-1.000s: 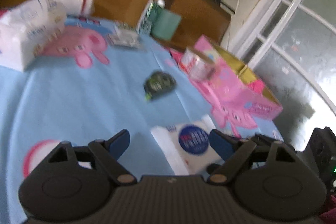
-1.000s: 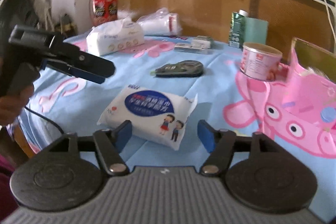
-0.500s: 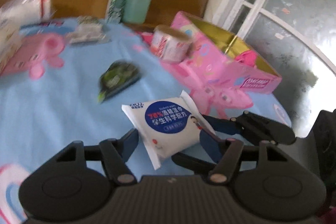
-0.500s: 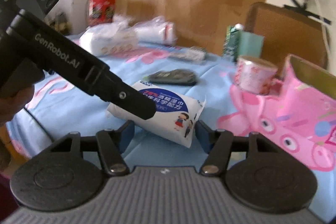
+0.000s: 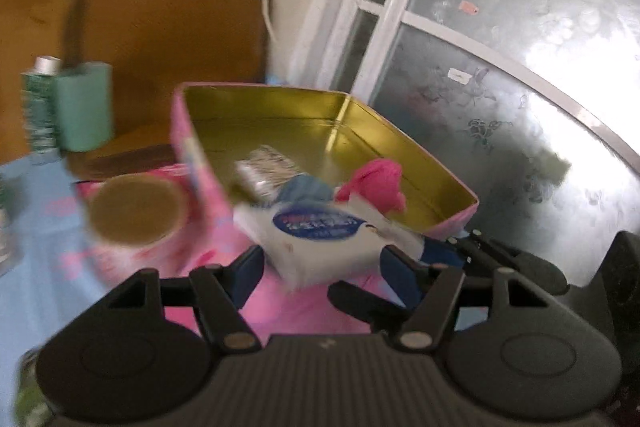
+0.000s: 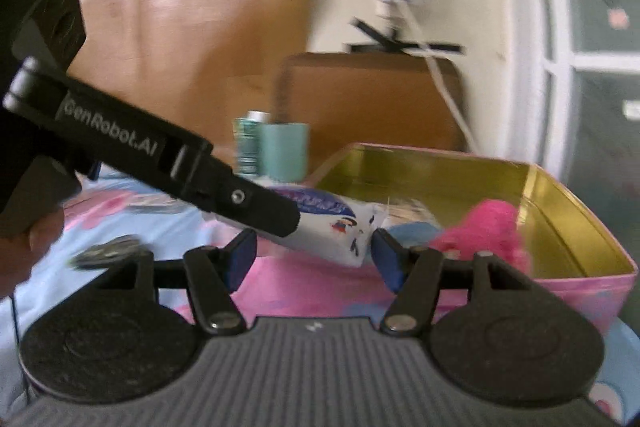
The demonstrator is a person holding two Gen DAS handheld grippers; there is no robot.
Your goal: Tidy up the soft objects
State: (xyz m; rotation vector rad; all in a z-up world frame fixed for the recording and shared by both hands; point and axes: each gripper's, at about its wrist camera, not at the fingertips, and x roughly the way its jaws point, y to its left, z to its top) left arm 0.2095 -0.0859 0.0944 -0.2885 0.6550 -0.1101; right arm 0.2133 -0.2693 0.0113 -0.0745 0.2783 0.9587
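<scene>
A white wipes packet with a blue label hangs in the air at the near rim of the pink tin, which is gold inside. My left gripper is shut on the packet's near end. My right gripper is shut on the packet from the other side. In the right wrist view, the left gripper crosses in front and hides part of the packet. A pink fluffy item, a blue cloth and a silvery packet lie in the tin.
A round pink tub with a brown lid stands left of the tin. A green carton and a brown chair back are behind. A glass door is at the right. A dark tape dispenser lies on the blue cloth. A hand holds the left gripper.
Both grippers closed on the wipes packet, lifted it off the blue tablecloth and carried it right to the pink tin's rim. The views swung toward the tin and door.
</scene>
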